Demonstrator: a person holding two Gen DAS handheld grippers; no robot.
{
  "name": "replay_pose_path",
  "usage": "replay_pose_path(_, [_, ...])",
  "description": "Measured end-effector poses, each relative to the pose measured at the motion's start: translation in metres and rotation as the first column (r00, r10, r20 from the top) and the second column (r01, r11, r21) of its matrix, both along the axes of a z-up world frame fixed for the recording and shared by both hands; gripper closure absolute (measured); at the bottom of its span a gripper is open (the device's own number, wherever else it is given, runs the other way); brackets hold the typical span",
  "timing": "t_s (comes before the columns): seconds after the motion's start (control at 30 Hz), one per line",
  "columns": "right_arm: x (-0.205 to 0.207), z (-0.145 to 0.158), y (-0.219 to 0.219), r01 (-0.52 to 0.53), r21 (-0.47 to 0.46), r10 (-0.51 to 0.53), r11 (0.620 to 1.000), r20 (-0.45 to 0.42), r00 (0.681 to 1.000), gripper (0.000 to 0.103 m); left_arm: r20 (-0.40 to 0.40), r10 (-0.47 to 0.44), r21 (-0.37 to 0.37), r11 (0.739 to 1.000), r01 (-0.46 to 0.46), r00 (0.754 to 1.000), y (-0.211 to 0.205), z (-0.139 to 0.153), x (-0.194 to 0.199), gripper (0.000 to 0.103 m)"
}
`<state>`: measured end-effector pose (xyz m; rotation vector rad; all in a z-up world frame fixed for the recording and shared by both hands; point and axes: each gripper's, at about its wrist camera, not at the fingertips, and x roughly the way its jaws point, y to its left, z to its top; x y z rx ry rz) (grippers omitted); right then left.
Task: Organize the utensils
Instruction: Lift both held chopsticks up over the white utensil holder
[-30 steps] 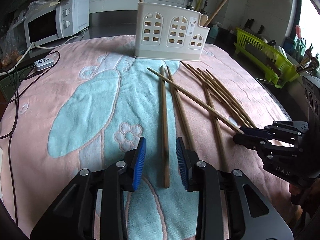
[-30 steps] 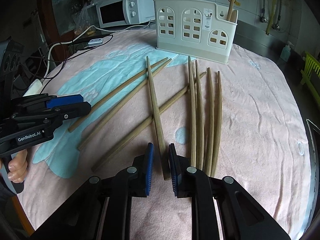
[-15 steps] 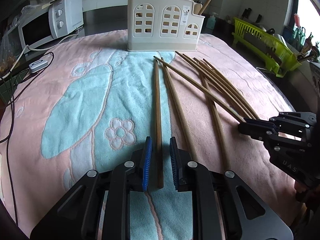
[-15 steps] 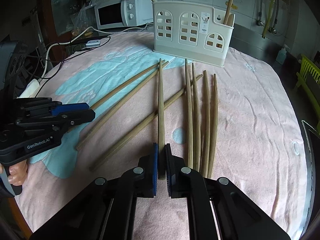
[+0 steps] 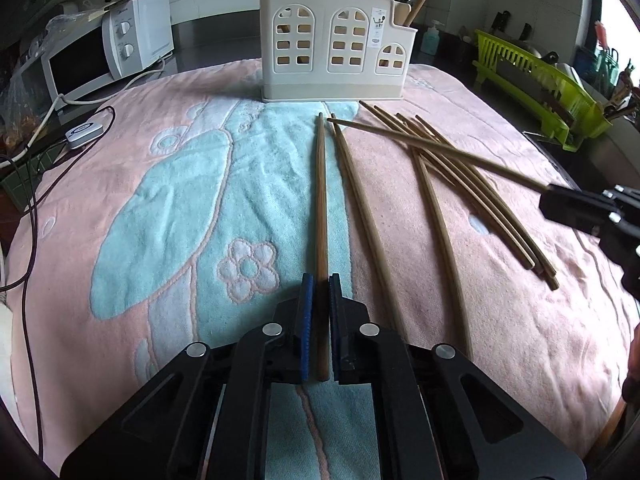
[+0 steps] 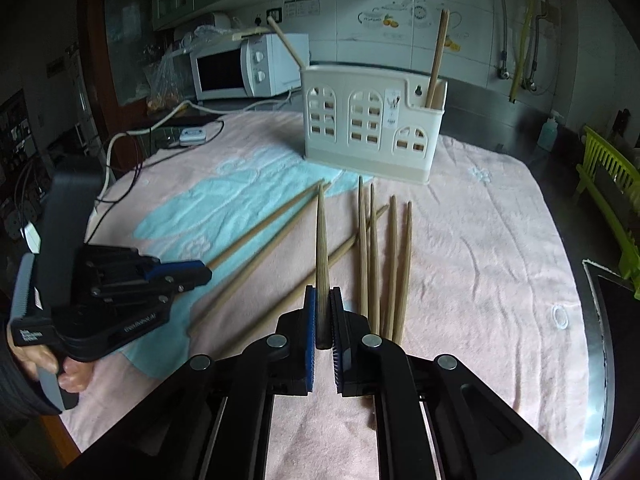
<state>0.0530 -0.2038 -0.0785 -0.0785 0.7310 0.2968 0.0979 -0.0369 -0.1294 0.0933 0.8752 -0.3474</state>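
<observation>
Several long wooden chopsticks (image 5: 436, 200) lie on a pink and teal towel (image 5: 160, 200) in front of a cream utensil holder (image 5: 336, 52) with arched windows. My left gripper (image 5: 319, 286) is shut on one chopstick (image 5: 321, 200) that still rests on the towel. My right gripper (image 6: 322, 294) is shut on another chopstick (image 6: 321, 240) and holds it raised above the towel, pointing at the holder (image 6: 372, 124). The right gripper also shows at the right edge of the left wrist view (image 5: 580, 208). The holder has chopsticks standing in it.
A white microwave (image 5: 100, 52) and cables (image 5: 36, 152) are at the back left. A green dish rack (image 5: 536, 76) stands off the towel at the right. A soap bottle (image 5: 430, 38) is behind the holder.
Both grippers have closed on a chopstick each. The right gripper has lifted its chopstick off the towel; the left has moved forward along its chopstick.
</observation>
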Motion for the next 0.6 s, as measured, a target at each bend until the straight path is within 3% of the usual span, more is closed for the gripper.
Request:
replay_pose_path(0.17, [-0.004, 0.019, -0.003, 0.005, 0.016, -0.006, 1.000, 0.051, 0.999, 0.096, 0.018, 0.004, -0.022, 1.000, -0.004, 1.000, 0.005, 0.008, -0.001, 0.098])
replay_pose_path(0.6, [0.007, 0.066, -0.004, 0.000, 0.071, -0.010, 0.997, 0.138, 0.990, 0.096, 0.236, 0.057, -0.147, 0.989, -0.023, 0.970, 0.028, 0.066, -0.004, 0.098])
